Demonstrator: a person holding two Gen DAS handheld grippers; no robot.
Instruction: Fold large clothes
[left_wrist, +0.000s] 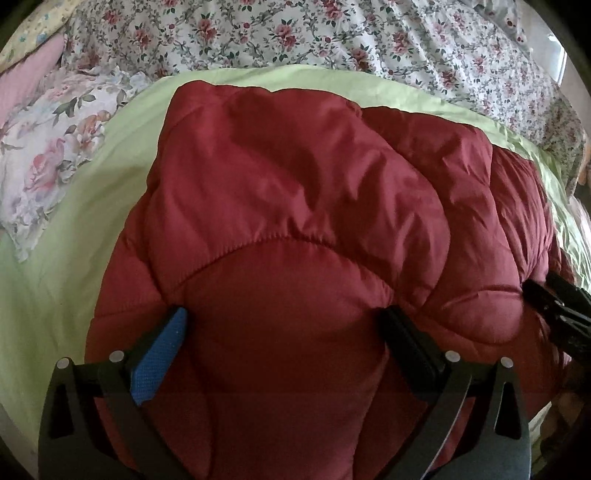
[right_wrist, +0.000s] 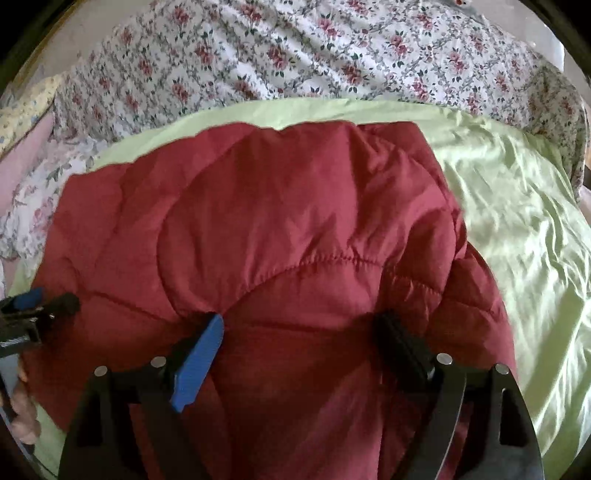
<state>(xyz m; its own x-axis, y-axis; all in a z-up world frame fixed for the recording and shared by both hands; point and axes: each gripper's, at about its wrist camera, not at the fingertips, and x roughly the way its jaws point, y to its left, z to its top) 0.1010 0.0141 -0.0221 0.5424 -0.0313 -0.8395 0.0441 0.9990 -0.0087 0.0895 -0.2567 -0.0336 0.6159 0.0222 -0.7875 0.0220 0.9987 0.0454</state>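
Note:
A dark red quilted puffer jacket (left_wrist: 295, 192) lies in a thick bundle on a light green sheet (left_wrist: 66, 229); it also shows in the right wrist view (right_wrist: 280, 221). My left gripper (left_wrist: 284, 325) is open, its fingers wide apart and pressed onto the jacket's near part, the padded fabric bulging between them. My right gripper (right_wrist: 299, 332) is open the same way, resting on the jacket's near right part. The right gripper's tip shows at the right edge of the left wrist view (left_wrist: 554, 306). The left gripper's tip shows at the left edge of the right wrist view (right_wrist: 33, 314).
A floral quilt (left_wrist: 332, 33) covers the bed's far side. A flowered pillow (left_wrist: 55, 147) and a pink cushion (left_wrist: 26, 85) lie at the far left. Bare green sheet (right_wrist: 517, 206) stretches to the jacket's right.

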